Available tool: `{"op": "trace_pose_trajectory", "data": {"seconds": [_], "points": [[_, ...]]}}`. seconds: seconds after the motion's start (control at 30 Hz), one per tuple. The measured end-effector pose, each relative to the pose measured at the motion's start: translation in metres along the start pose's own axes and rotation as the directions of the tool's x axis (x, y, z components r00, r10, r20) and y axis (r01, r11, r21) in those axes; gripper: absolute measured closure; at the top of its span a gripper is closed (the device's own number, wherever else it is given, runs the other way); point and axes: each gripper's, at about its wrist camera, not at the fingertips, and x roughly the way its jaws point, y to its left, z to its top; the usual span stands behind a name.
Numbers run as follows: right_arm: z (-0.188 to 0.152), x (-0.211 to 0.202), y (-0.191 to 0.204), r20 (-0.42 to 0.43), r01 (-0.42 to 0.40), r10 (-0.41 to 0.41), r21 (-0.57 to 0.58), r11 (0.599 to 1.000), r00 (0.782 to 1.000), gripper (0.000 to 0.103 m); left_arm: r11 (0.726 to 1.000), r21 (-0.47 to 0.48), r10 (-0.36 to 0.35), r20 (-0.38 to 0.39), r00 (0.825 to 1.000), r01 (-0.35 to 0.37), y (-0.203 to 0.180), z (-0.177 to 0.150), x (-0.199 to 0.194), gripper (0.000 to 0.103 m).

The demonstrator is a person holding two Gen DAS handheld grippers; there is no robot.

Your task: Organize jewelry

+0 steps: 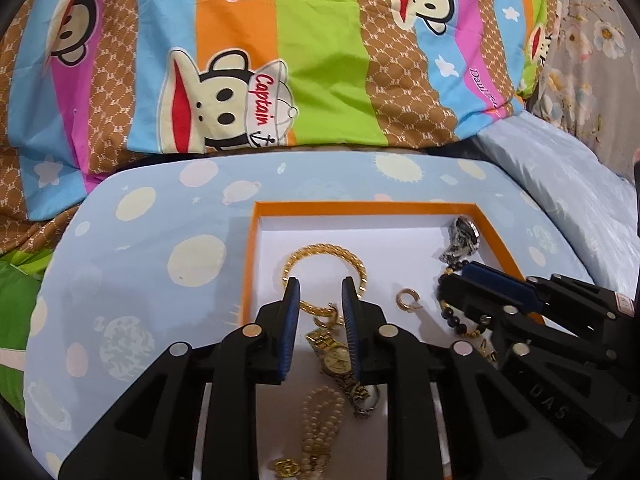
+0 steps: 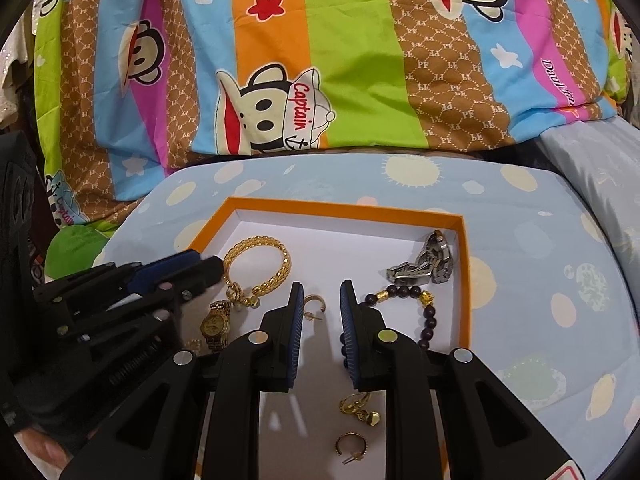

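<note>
An orange-rimmed white tray (image 1: 360,209) holds the jewelry. In the left wrist view my left gripper (image 1: 320,285) is open and empty above a gold chain bracelet (image 1: 320,252) and a gold watch (image 1: 335,357); a pearl bracelet (image 1: 320,420) lies below. A gold hoop earring (image 1: 407,298), dark bead bracelet (image 1: 456,316) and silver watch (image 1: 462,240) lie to the right. In the right wrist view my right gripper (image 2: 321,286) is open and empty over the tray (image 2: 344,206), near the hoop earring (image 2: 314,306) and the bead bracelet (image 2: 424,312).
The tray sits on a light blue cushion with pale dots (image 1: 140,260). A striped cartoon-monkey blanket (image 1: 280,60) rises behind it. More gold earrings (image 2: 360,408) lie at the tray's near edge. The other gripper (image 2: 160,276) crosses the left side of the right wrist view.
</note>
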Motion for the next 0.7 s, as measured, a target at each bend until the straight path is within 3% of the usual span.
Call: {"op": "trace_pose_trajectory", "data": {"seconds": [0.2, 0.7], "points": [[-0.012, -0.017, 0.0, -0.017, 0.001, -0.001, -0.009, 1.0, 1.0, 0.084, 1.0, -0.017, 0.015, 0.024, 1.0, -0.015, 0.015, 0.002, -0.024, 0.083], [-0.065, -0.038, 0.006, -0.074, 0.005, -0.004, 0.01, 1.0, 0.997, 0.084, 0.999, 0.032, 0.037, -0.057, 0.998, -0.035, -0.003, -0.055, -0.037, 0.083]]}}
